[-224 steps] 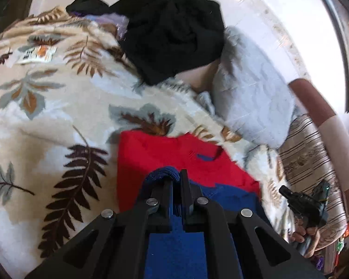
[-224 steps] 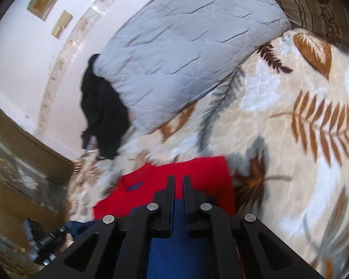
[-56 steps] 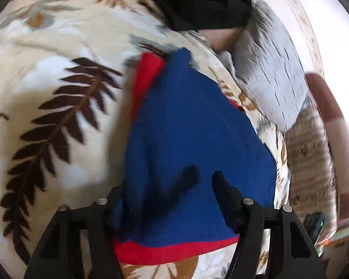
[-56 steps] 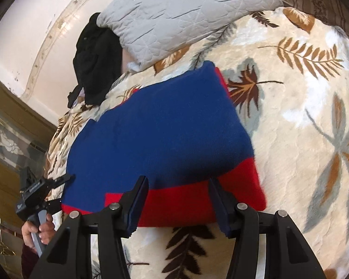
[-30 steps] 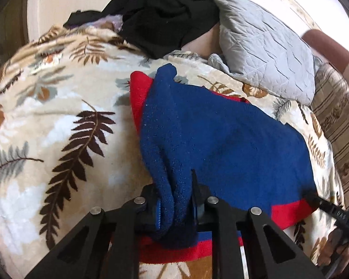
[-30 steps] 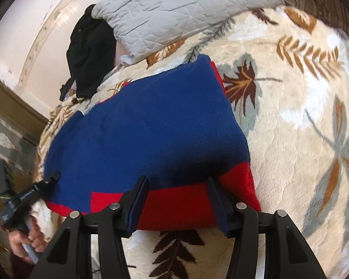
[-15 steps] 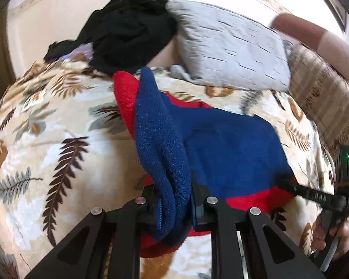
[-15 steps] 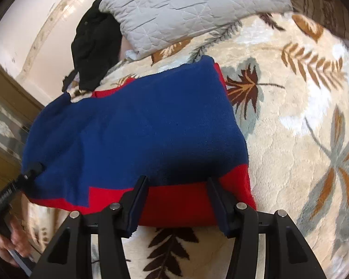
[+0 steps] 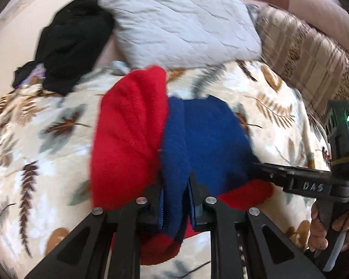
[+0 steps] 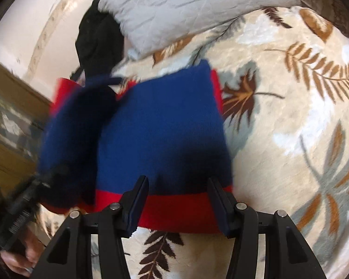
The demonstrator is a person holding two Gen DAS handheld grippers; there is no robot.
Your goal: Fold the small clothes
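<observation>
A small red and blue sweater [image 9: 207, 137] lies on a leaf-patterned blanket [image 9: 46, 139]. My left gripper [image 9: 174, 197] is shut on the sweater's left edge and holds it lifted, so the red underside [image 9: 128, 139] curls over toward the middle. In the right wrist view the sweater [image 10: 165, 134] lies in front of my right gripper [image 10: 179, 200], which is open with its fingers just over the red hem [image 10: 174, 207]. The raised fold and the left gripper [image 10: 35, 190] show blurred at the left there. The right gripper also shows in the left wrist view [image 9: 258, 167], low on the right.
A grey quilted pillow [image 9: 181, 25] lies behind the sweater, with a pile of black clothes [image 9: 72, 39] to its left. A striped brown cushion [image 9: 314, 53] is at the right. A white wall [image 10: 35, 23] runs behind the bed.
My left gripper has carried the sweater's left edge up and over toward the right, turning the red underside into view. The right gripper has stayed open at the hem.
</observation>
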